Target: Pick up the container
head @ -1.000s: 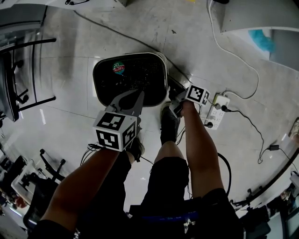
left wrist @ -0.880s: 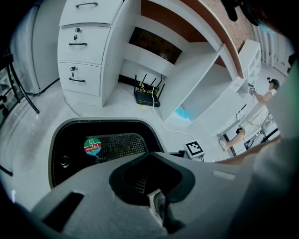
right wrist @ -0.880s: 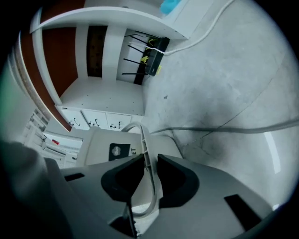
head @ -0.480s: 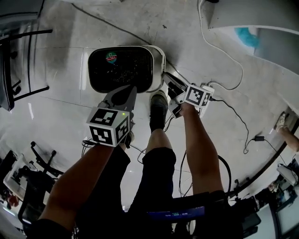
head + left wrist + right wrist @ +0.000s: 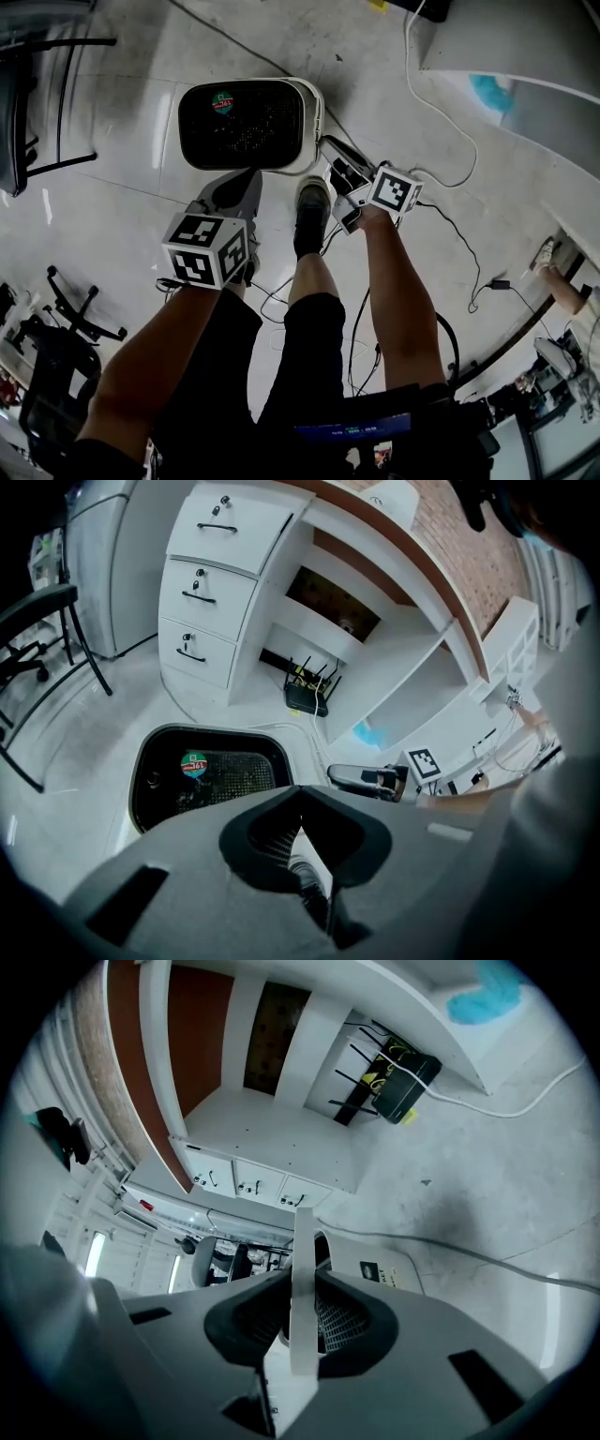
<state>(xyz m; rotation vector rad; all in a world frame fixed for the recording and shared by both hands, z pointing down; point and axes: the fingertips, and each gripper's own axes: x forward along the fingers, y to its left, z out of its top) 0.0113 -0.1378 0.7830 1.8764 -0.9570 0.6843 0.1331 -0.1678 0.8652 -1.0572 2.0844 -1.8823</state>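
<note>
Pale floor (image 5: 112, 216): open room left of and beyond the container; cables (image 5: 450, 211) trail on its right.

Container (image 5: 316, 108): white, dark inside, upright on the floor just ahead of the person's shoe (image 5: 309, 211).

Right gripper (image 5: 330, 148): at the container's right near corner, jaws closing astride the thin white wall, pads seemingly touching both faces.

Left gripper (image 5: 249, 176): jaws together, nothing between them, above the near edge, apart from it.

Round sticker (image 5: 223, 101): inside, near the far rim.
</note>
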